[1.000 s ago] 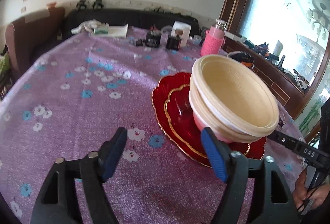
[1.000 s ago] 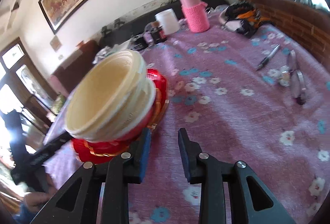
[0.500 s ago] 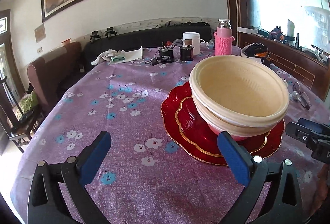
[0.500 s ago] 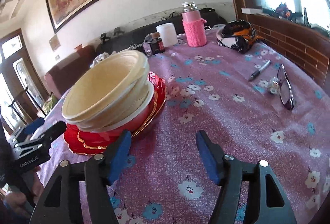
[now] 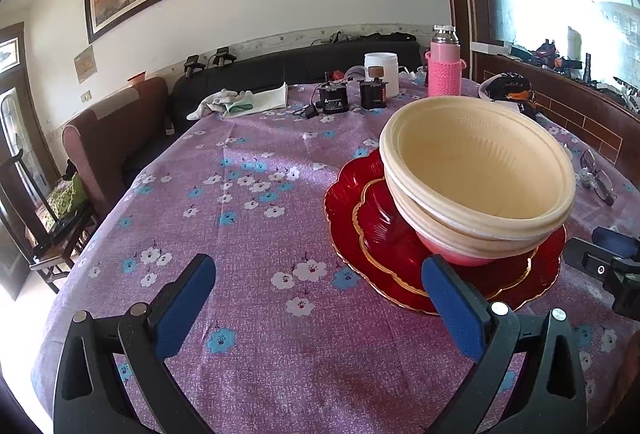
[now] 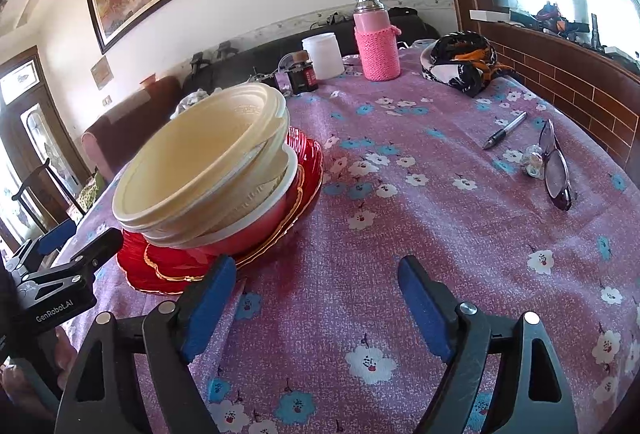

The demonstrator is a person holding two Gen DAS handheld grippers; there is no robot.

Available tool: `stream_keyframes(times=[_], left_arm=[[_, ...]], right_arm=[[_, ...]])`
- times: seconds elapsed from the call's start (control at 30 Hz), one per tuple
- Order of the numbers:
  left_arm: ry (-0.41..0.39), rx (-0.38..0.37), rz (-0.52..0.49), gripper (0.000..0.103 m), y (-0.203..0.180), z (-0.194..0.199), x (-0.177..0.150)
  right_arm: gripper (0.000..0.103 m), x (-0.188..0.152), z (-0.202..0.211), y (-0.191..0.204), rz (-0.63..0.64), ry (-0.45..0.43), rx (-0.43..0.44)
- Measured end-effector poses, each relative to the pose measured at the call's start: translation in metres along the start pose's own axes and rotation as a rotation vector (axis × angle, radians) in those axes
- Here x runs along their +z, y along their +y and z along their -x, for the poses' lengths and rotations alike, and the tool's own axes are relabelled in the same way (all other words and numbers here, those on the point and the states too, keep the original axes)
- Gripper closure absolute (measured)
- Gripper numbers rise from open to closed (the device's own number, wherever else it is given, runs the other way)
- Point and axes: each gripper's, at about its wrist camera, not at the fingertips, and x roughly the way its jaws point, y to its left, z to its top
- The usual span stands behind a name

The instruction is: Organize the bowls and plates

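Bench under purple floral cloth carried one stack near its middle: two cream plastic bowls, nested and tilted, sat in a red bowl, which rested on a small scalloped red glass plate with gold rim atop a larger red glass plate. Left hand-held gripper stood wide open, empty, its right pad just beside the plates. Right hand-held gripper was opening, nothing between its jaws, stack just beside its left pad. Spectacles, pen and pink knitted flask lay well apart.

Two red plates, three stacked bowls, one flask, one pen.
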Motion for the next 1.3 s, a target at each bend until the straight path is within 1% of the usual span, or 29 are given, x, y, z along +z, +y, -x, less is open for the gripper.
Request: stream_keyframes(times=[0.1,0.33,0.47,0.63,1.1,1.3], left_arm=[[0.017,0.005,-0.001,0.0,0.0007,-0.0023,0.0009],[0.053,-0.034,0.02,0.0,0.0066,-0.006,0.0012],[0.063,-0.041,0.024,0.0,0.008,-0.0061,0.0013],[0.063,-0.035,0.025,0.0,0.0082,-0.0038,0.0006],[0.082,0.001,-0.02,0.0,0.0016,-0.0015,0.001],[0.099,0.003,-0.013,0.0,0.0033,-0.0028,0.0008]], right_arm=[[0.014,0.0,-0.0002,0.0001,0.0,0.006,0.0],[0.013,0.0005,-0.0012,-0.0008,-0.004,0.013,0.0],[0.013,0.0004,-0.0011,-0.0006,-0.006,0.014,-0.002],[0.013,0.0002,-0.0003,-0.0006,-0.006,0.014,-0.004],[0.012,-0.0003,-0.0005,0.0002,-0.003,0.016,-0.002],[0.011,0.0003,-0.0011,0.0008,0.0,0.02,-0.001]])
